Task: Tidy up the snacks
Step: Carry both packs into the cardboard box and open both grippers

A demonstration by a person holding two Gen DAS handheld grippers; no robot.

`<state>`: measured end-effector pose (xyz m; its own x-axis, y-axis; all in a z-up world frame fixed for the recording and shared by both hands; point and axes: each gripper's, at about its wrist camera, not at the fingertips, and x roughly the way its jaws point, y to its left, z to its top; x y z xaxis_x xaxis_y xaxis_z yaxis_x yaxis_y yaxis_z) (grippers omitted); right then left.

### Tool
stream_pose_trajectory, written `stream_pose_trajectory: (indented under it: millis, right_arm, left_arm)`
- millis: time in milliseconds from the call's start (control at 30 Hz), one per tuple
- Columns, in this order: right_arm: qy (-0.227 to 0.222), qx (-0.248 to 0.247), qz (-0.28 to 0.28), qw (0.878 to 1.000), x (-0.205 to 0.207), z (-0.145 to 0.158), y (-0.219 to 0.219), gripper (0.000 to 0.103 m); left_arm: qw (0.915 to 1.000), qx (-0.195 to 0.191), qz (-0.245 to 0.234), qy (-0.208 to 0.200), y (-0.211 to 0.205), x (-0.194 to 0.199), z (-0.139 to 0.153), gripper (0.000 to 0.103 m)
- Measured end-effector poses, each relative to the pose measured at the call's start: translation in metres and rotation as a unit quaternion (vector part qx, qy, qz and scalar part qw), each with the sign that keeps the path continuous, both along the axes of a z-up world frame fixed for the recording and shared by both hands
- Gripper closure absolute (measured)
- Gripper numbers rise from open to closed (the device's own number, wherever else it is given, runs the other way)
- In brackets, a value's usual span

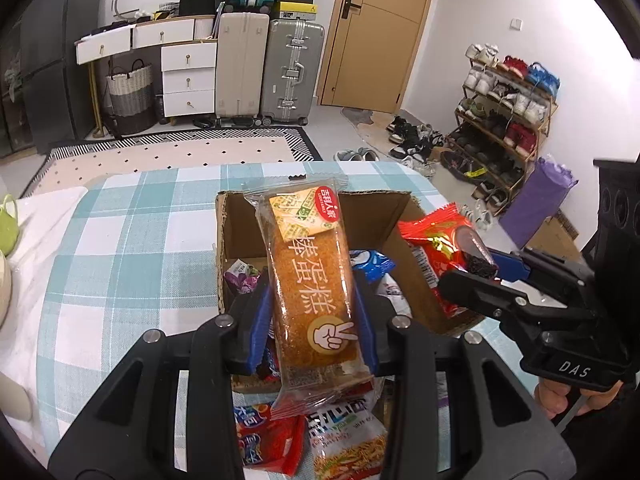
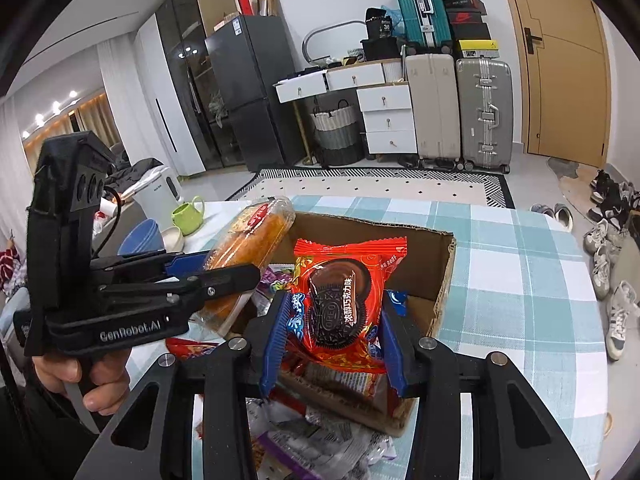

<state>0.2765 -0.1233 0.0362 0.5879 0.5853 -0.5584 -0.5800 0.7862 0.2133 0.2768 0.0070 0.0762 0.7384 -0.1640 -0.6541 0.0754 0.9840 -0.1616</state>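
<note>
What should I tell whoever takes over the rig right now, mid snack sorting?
Left gripper: shut on the cake bar, held above the cardboard box.
Right gripper: shut on the red chocolate cookie pack, also held over the box.
Box: open on the checked tablecloth, already holding several wrapped snacks.
Loose packets lie on the table in front of the box.
Done: two snacks picked up.
Left: probably drop both in the box, then gather the loose packets.
</note>
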Motion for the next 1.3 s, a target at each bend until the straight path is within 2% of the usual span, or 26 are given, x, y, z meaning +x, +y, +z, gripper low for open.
stream_pose_trajectory:
  millis: [133, 700, 1300]
  right_arm:
    - [0.004, -0.003, 0.001, 1.000, 0.009, -0.007, 0.004, 0.061]
    - [0.014, -0.014, -0.012, 1.000, 0.033, -0.022, 0.005, 0.061]
    - [0.018, -0.023, -0.010, 1.000, 0.037, -0.028, 0.004, 0.061]
  left_arm:
    - [0.9999, 0.012, -0.007, 0.007, -0.008, 0.009, -0.008, 0.069]
    - [0.9994, 0.018, -0.009, 0.030, -0.013, 0.044, -0.029, 0.069]
    - [0.9988, 0.011, 0.012, 0.047, -0.003, 0.054, -0.050, 0.069]
